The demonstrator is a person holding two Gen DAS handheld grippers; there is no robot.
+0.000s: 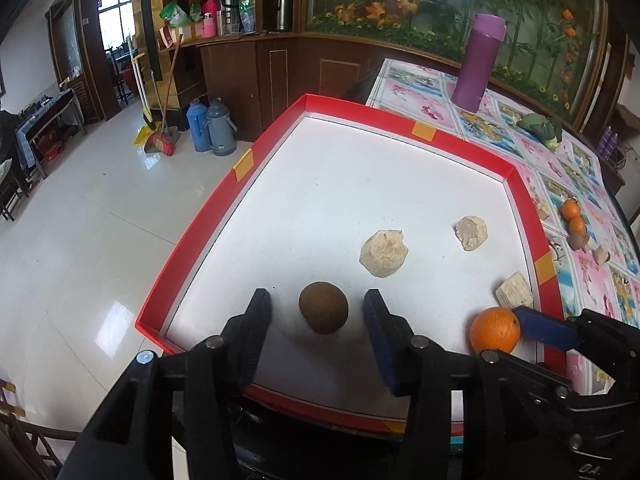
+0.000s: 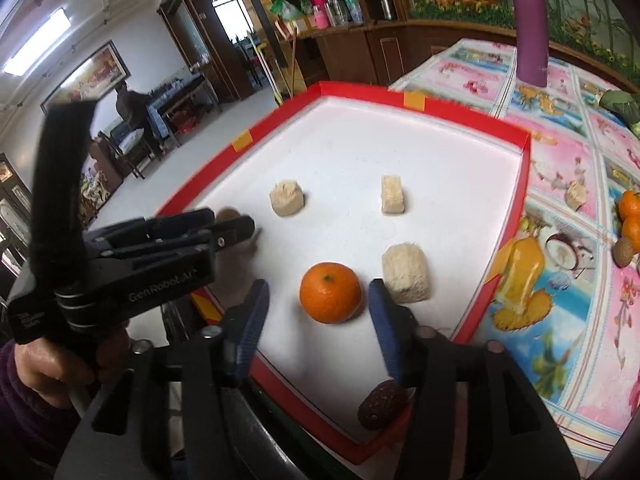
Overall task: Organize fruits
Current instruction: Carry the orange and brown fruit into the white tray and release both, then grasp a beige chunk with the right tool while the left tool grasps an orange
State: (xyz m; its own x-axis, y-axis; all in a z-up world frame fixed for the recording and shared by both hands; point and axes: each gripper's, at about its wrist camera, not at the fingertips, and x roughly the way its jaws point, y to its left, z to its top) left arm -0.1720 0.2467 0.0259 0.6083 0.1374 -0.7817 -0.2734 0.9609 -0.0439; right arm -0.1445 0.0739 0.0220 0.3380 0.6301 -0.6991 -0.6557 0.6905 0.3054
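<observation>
A red-rimmed white tray [image 1: 424, 132] [image 2: 412, 100] holds the fruits. My left gripper [image 1: 317, 296] stands open around a brown round fruit [image 1: 323, 307], with a gap on each side. My right gripper [image 2: 318, 294] is open around an orange [image 2: 330, 292] [image 1: 495, 330], also not touching it. One of its blue pads [image 1: 544, 330] shows in the left wrist view. The left gripper [image 2: 232, 220] shows in the right wrist view, mostly hiding the brown fruit [image 2: 228, 214]. A dark red fruit [image 2: 382, 404] lies by the tray's near rim.
Three beige chunks [image 2: 286, 199] [image 2: 392, 194] [image 2: 407, 267] lie in the tray. On the flowered tablecloth to the right are two oranges [image 2: 630, 204], a brown fruit [image 2: 623, 252], a beige piece [image 2: 576, 196], a green vegetable [image 1: 540, 126] and a purple flask [image 1: 478, 62]. A person [image 2: 132, 108] stands far behind.
</observation>
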